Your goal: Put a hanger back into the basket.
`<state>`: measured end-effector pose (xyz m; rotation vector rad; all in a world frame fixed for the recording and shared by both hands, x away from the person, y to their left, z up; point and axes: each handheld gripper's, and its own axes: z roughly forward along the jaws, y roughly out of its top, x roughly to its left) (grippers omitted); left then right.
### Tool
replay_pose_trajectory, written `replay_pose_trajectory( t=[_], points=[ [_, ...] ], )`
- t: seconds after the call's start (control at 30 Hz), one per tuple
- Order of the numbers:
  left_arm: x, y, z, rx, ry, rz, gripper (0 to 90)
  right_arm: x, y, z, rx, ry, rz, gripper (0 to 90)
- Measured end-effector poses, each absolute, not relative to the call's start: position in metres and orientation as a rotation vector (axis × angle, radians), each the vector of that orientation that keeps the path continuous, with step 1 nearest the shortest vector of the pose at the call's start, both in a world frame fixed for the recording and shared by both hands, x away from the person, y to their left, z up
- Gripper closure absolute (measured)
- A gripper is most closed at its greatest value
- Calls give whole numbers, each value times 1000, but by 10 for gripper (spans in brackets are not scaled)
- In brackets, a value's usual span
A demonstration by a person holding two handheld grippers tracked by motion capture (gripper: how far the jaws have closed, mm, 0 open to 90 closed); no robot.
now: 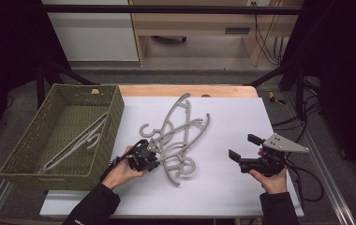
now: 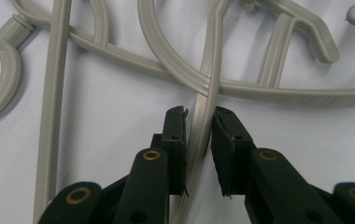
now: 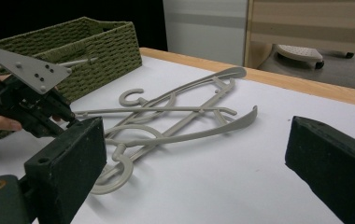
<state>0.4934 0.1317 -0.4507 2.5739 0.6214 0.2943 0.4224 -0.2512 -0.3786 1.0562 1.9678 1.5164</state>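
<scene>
1. At seven o'clock of the hanger pile (image 1: 176, 136) on the table (image 1: 241, 187), my left gripper (image 2: 199, 135) is clamped on a hanger bar (image 2: 202, 116); I'd lift slowly to untangle.
2. Right gripper (image 1: 242, 147) waits with jaws apart.
3. Hangers: smooth grey plastic, curved. Basket (image 1: 115, 112), at nine o'clock: woven green.

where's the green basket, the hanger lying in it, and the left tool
green basket (image 1: 116, 108), high view, on its right wall
hanger in the basket (image 1: 75, 145), high view, on its long grey arm
left tool (image 2: 199, 133), left gripper view, midway between its tips, on the hanger bar that they pinch
</scene>
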Motion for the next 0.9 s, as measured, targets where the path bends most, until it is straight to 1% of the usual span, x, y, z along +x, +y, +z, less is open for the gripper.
replay_pose_trajectory(
  t=[0.2, 0.33, 0.47, 0.5, 0.63, 0.9],
  points=[
    [495, 128, -454, 2605, 619, 304, 742, 422, -251, -379, 1057, 1967, 1518, 55],
    [494, 128, -454, 2608, 612, 305, 764, 422, -251, -379, 1056, 1967, 1516, 55],
    [490, 123, -452, 2626, 595, 316, 810, 422, -251, -378, 1056, 1966, 1517, 54],
    [488, 122, -452, 2613, 612, 328, 808, 422, -252, -378, 1052, 1968, 1517, 55],
    [485, 125, -446, 2586, 587, 305, 813, 421, -253, -377, 1053, 1962, 1516, 55],
    [467, 134, -424, 2465, 604, 338, 814, 420, -255, -377, 1052, 1950, 1524, 55]
  ],
)
